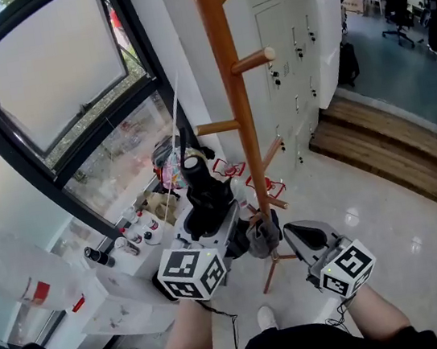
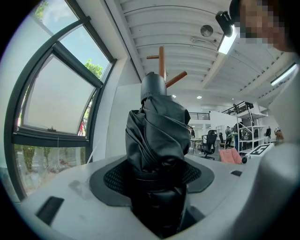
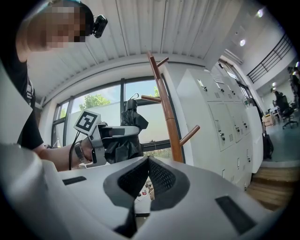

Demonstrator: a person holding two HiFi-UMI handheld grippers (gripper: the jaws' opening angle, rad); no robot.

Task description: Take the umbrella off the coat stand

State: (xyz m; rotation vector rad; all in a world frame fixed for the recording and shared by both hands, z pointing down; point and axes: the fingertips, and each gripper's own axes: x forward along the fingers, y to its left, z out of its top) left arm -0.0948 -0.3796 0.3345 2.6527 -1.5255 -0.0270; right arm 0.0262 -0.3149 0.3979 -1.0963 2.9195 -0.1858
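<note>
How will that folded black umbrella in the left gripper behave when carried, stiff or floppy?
The umbrella probably has a stiff core, since it stands straight out of the left gripper. Its crumpled fabric looks soft and may bunch or slip under the grip. Compact, so likely light.

The grey left gripper (image 1: 211, 215) and right gripper (image 1: 291, 233) carry black-and-white marker cubes (image 1: 191, 273); the person wears a black shirt (image 1: 309, 347).

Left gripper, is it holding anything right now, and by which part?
Yes: the left gripper holds the folded black umbrella, clamped around the middle of its bundled canopy. The right gripper holds nothing.
</note>
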